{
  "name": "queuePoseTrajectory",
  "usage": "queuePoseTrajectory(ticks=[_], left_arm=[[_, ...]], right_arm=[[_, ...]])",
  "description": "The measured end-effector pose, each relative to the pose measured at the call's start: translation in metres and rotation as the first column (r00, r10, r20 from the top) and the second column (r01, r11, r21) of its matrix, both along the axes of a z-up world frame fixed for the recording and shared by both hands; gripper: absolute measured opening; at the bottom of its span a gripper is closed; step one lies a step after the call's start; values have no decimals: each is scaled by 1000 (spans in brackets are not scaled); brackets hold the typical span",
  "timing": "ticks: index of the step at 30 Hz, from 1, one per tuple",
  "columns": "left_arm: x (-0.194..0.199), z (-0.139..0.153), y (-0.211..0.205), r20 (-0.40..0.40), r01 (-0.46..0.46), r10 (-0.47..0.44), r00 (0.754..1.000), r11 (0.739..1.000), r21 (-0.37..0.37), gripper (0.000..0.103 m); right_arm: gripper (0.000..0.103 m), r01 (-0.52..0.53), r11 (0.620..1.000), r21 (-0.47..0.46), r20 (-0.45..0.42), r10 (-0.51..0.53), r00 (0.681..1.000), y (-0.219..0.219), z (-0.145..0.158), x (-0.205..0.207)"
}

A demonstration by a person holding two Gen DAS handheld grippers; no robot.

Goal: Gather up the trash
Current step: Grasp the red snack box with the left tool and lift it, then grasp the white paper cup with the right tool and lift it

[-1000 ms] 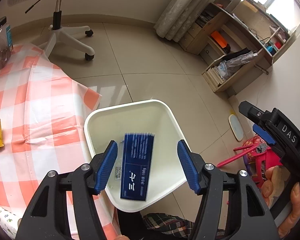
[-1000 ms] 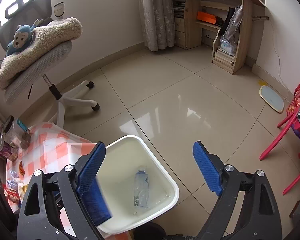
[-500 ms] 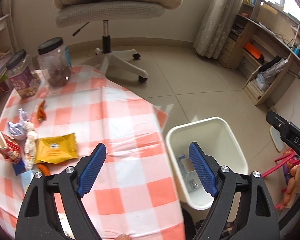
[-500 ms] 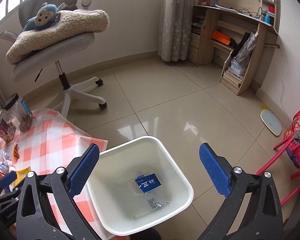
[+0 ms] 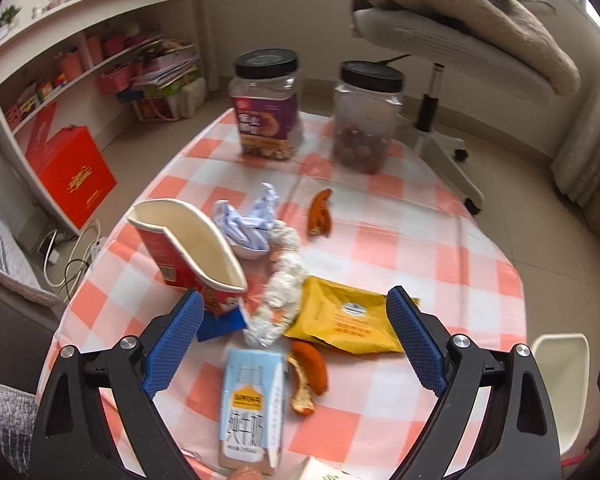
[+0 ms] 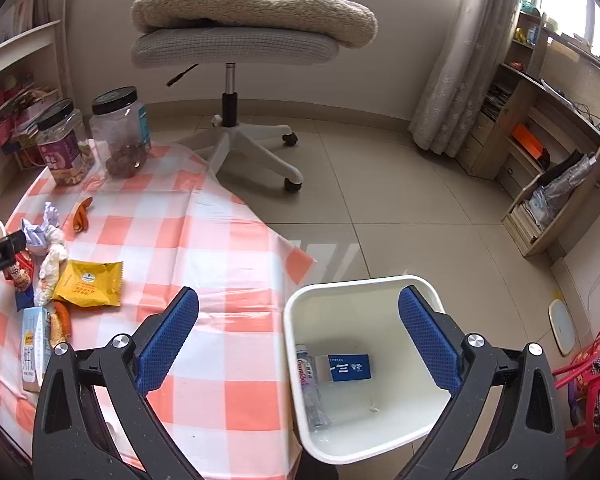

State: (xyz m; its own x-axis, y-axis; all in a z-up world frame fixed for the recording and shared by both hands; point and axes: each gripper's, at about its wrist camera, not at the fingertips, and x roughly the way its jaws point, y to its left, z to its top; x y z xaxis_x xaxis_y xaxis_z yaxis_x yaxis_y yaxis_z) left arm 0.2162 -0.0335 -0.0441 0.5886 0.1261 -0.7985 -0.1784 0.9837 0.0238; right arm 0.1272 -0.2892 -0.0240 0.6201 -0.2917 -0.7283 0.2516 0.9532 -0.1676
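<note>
Crumpled tissue (image 5: 278,276) and a boxy milk carton (image 5: 249,404) sit below the opening, empty left hand-held gripper (image 5: 290,344) (right hand-held gripper (image 6: 296,336) wide, empty).

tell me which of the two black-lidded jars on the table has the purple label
The jar on the left in the left wrist view, holding mixed nuts, has the purple label. The other jar, nearer the office chair, is clear and holds dark round pieces.
</note>
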Motion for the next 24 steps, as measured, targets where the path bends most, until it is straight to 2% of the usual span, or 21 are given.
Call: queuePoseTrajectory(ticks=[3, 7, 11, 15, 17, 18, 19, 21, 24], left_arm=[[19, -9, 35, -34, -99, 99, 995, 995, -9, 90], [44, -26, 69, -113, -197, 188, 976, 977, -77, 90], [58, -44, 94, -185, -242, 214, 959, 960, -142, 90], [63, -52, 108, -212, -239, 204, 956, 958, -157, 88], [63, -56, 118, -229, -228, 182, 956, 954, -193, 74], [65, -58, 121, -243, -222, 171, 955, 954, -202, 63], [65, -60, 125, -256, -214, 157, 954, 954, -212, 50], [62, -65, 133, -283, -204, 132, 950, 948, -245, 35], [52, -63, 145, -279, -190, 111, 954, 942, -275, 32]], right_arm=[[96, -54, 998, -13, -18, 54, 998, 22, -5, 8], [96, -159, 987, -17, -25, 159, 987, 51, -9, 12], [96, -308, 951, -8, -38, 307, 951, 80, -15, 11], [96, -411, 911, -35, -86, 407, 910, 109, -29, 14], [96, -458, 889, -15, -99, 455, 885, 120, -33, 15], [96, -485, 874, 4, -106, 483, 869, 125, -34, 14], [96, -513, 858, 27, -114, 512, 851, 129, -36, 13], [96, -574, 815, 78, -125, 579, 805, 138, -39, 11], [96, -672, 727, 143, -136, 687, 714, 154, -41, 2]])
